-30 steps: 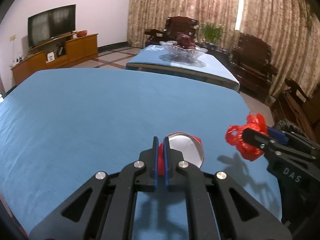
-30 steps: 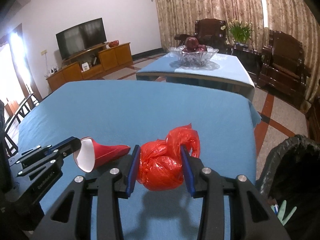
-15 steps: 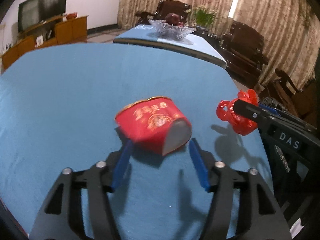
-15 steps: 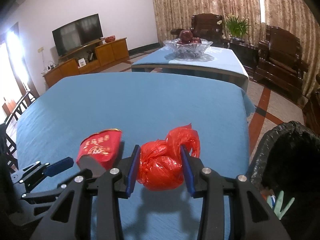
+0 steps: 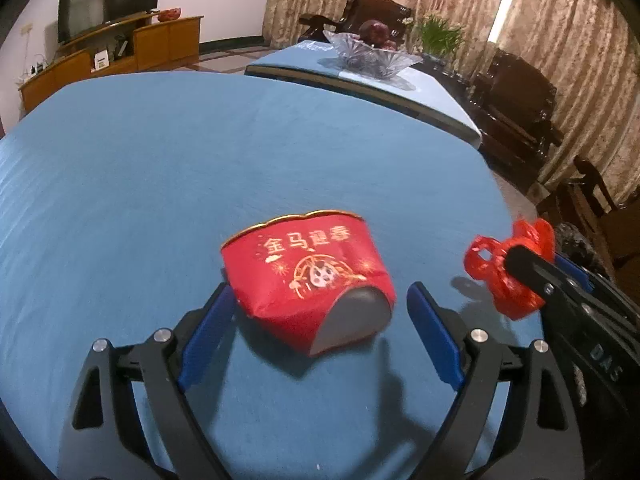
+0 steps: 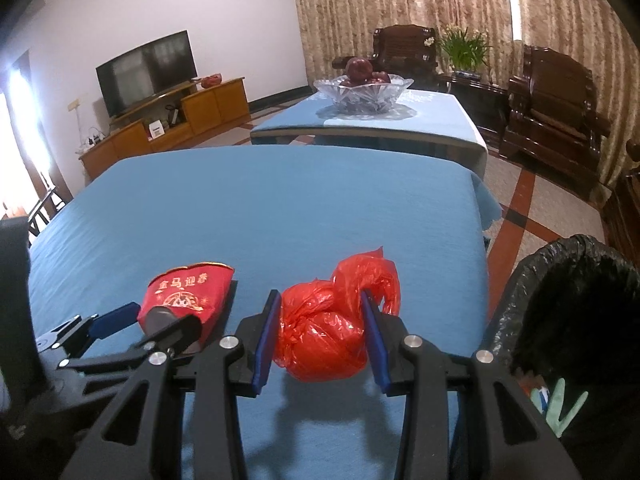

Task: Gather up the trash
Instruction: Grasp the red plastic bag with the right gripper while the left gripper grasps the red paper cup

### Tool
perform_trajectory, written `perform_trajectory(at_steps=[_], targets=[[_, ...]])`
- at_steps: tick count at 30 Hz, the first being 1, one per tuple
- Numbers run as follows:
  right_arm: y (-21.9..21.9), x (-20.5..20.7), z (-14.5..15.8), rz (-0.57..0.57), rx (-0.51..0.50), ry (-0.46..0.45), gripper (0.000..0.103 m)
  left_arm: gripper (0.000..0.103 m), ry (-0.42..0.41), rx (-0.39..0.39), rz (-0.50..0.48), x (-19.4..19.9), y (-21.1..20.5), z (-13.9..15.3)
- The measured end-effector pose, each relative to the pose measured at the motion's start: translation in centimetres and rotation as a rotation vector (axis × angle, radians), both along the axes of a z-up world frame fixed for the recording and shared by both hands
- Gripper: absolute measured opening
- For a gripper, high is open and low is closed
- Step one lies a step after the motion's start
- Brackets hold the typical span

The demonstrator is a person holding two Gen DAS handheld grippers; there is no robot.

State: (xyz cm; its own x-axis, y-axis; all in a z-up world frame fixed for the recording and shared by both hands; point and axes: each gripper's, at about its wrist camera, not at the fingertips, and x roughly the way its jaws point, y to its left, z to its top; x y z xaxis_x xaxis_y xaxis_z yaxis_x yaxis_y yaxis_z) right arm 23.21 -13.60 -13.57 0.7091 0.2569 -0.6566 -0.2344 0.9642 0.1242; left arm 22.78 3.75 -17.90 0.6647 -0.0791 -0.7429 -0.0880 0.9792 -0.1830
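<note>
The squashed red paper cup with gold lettering lies near the blue-clothed table's front right corner, uncollected, between the left gripper's opening jaws; the right gripper clamps the knotted red plastic bag beside the black-lined bin

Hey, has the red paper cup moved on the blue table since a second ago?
Yes. The red paper cup has left the left hand-held gripper, whose jaws are opening, and now lies on the blue table, still left of the red plastic bag.

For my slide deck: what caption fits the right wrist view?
Right gripper clamps a knotted red plastic bag above the blue tablecloth, beside a black-lined trash bin.
</note>
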Motion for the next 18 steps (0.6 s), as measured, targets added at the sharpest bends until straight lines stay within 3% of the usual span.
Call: perform_trajectory(at_steps=[6,9,11,18], targets=[[0.0,0.4,-0.6,-0.006,0.000,0.017,0.040,0.085,0.021,0.009,0.014,1.2,0.6,-0.5],[0.1,0.6,-0.8,-0.005,-0.002,0.021,0.040,0.074,0.028,0.003,0.009,1.5,0.6,-0.8],[0.2,0.7,-0.9,-0.004,-0.003,0.022,0.040,0.053,0.037,-0.014,-0.007,1.7,0.8,-0.9],[0.2,0.7,-0.8,-0.003,-0.004,0.021,0.040,0.050,-0.005,-0.011,-0.015,1.3,1.5,-0.3]])
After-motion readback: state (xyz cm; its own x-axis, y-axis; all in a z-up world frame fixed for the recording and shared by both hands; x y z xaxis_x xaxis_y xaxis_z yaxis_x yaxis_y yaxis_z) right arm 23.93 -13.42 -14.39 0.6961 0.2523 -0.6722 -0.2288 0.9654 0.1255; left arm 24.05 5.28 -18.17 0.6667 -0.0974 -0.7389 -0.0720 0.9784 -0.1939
